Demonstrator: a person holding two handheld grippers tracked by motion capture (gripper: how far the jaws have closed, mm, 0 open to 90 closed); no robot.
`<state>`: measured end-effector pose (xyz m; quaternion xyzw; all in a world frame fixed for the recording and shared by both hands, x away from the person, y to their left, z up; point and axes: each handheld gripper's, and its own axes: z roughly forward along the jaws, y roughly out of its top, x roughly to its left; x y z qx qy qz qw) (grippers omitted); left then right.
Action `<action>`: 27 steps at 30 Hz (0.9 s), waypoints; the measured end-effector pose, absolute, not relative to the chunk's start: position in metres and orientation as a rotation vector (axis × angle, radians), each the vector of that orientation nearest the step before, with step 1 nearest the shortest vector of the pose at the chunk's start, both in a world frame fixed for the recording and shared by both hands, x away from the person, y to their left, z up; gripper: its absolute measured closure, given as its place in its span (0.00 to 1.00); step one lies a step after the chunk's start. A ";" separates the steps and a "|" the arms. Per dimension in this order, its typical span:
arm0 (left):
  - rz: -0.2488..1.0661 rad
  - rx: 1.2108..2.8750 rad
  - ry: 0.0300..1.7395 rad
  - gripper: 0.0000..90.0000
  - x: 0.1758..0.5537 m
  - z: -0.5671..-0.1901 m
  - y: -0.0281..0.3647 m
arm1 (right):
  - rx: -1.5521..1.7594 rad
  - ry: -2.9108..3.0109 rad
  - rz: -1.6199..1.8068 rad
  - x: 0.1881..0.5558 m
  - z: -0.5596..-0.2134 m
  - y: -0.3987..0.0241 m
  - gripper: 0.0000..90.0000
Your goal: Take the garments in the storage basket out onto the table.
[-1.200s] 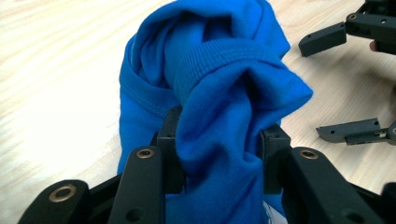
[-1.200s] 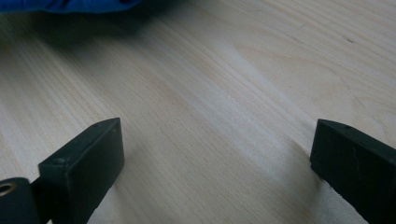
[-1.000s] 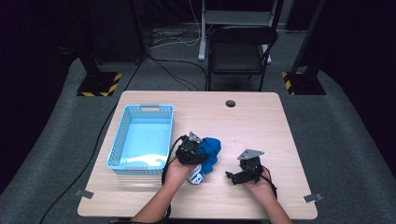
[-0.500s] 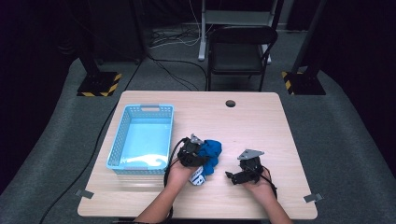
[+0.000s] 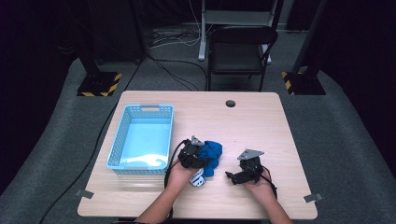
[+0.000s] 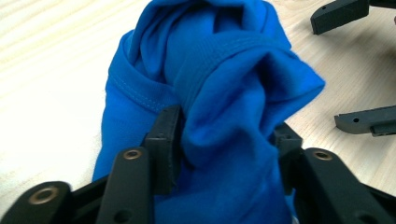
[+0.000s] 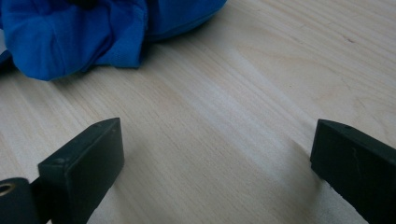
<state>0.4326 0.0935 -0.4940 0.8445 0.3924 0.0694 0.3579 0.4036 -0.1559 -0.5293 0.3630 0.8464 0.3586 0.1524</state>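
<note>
Blue cloth point(image 5: 212, 153), bunched into a lump, lies on the wooden table point(image 5: 261, 121) a little toward 6 o'clock of centre in the high view, with the light blue basket point(image 5: 142, 137) at its 9 o'clock, apart from it and holding no cloth. Left gripper point(image 5: 196, 154) sits against the cloth's 9 o'clock edge; a small white thing point(image 5: 197, 178) lies at the cloth's 6 o'clock, too small to identify. Right gripper point(image 5: 233, 176) rests on the table at the cloth's 4 o'clock, near but not touching. Left gripper view: jaws stand to either side of a thick fold of the cloth point(image 6: 219, 93); they have just been opening, with the fabric between them, and the pads look to be bearing only loosely on it, if at all. Right gripper view: jaws spread wide over bare wood, nothing between them, the cloth point(image 7: 74, 32) at 11 o'clock. Judgement: the step in hand looks like a release or re-grip of the bundle, not yet a carry. Next move calls for a firm closure on a thick fold, possibly with the right gripper steadying the far side, then a lift toward 9 o'clock into the basket.
</note>
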 end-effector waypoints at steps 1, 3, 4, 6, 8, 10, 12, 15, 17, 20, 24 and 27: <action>0.175 2.177 1.011 0.57 0.433 -0.495 0.094 | 1.041 2.428 1.029 0.404 -0.529 -0.156 0.02; 0.170 2.171 1.006 0.54 0.433 -0.496 0.095 | 1.041 2.429 1.029 0.404 -0.529 -0.156 0.02; 0.170 2.169 1.005 0.54 0.433 -0.496 0.095 | 1.041 2.429 1.029 0.404 -0.529 -0.156 0.02; 0.169 2.168 1.001 0.53 0.432 -0.496 0.095 | 1.041 2.429 1.029 0.404 -0.529 -0.156 0.02; 0.172 2.170 0.998 0.52 0.432 -0.495 0.095 | 1.041 2.428 1.029 0.404 -0.529 -0.156 0.02; 0.175 2.164 0.999 0.49 0.431 -0.495 0.095 | 1.041 2.429 1.028 0.404 -0.529 -0.156 0.02; 0.179 2.158 1.000 0.45 0.430 -0.495 0.096 | 1.042 2.429 1.028 0.404 -0.529 -0.156 0.02; 0.178 2.141 0.994 0.37 0.429 -0.494 0.097 | 1.042 2.429 1.028 0.404 -0.529 -0.156 0.02; 0.174 2.143 0.983 0.36 0.429 -0.494 0.097 | 1.041 2.429 1.028 0.404 -0.529 -0.156 0.02; 0.177 2.144 0.977 0.34 0.428 -0.492 0.097 | 1.041 2.429 1.028 0.404 -0.529 -0.156 0.02; 0.169 2.142 0.976 0.31 0.427 -0.491 0.098 | 1.041 2.429 1.027 0.404 -0.529 -0.156 0.02; 0.171 2.143 0.983 0.26 0.426 -0.491 0.097 | 1.042 2.429 1.027 0.403 -0.529 -0.156 0.02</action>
